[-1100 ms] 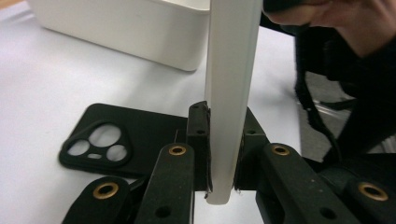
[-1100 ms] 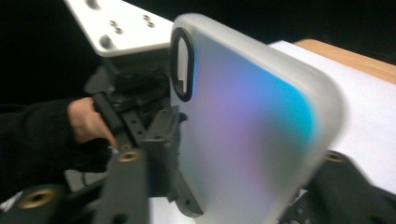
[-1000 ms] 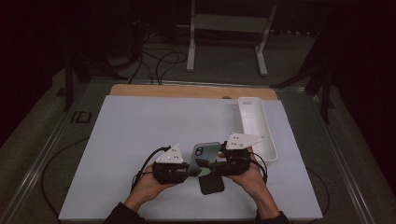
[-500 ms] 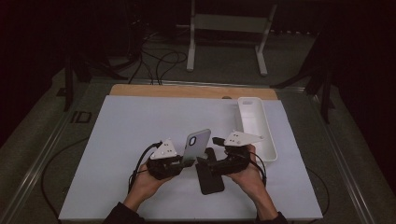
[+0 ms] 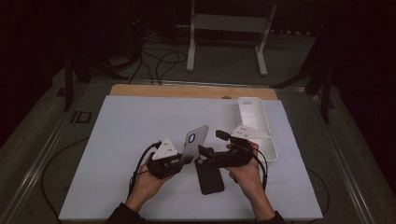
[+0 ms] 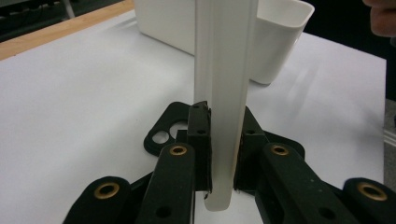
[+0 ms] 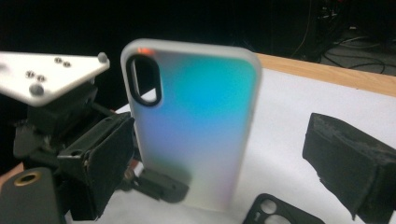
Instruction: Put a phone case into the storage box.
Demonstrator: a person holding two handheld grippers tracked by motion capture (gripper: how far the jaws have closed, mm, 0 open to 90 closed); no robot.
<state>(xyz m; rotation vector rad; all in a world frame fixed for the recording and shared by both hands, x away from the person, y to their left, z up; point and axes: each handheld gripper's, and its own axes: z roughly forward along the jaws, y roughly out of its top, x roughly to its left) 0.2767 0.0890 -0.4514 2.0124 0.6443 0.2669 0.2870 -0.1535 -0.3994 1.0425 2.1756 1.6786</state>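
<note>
Item: translucent phone case (image 5: 194, 141), frosted, iridescent blue-green back, dark-rimmed camera opening at one upper corner.

Change noted: a second ago the case lay low and near flat between the two tools; it now stands raised on edge, tilted, lifted clear of the black phone case (image 5: 208, 176). Judged meaning: the pale case has been separated from the dark one and is ready to be carried off, possibly to the white tray (image 5: 254, 122); destination cannot be confirmed.

Left hand-held gripper (image 5: 180, 159): jaws pressed onto the lower edge of the translucent case, which rises straight up from between them in the left gripper view.

Right hand-held gripper (image 5: 201, 150): jaws spread, nothing between them; the translucent case stands just ahead of its tips, apart from them. One foam-padded jaw shows at the right of its own view.

Black phone case: flat on the worktop (image 5: 121, 135), below and just beside the right hand-held gripper, camera cut-out toward the left one.

White tray: beyond the right hand-held gripper, empty so far as visible.

Surface: white sheet over a worktop with a wooden far edge.

Room: dark; floor cables and a white frame stand behind.
</note>
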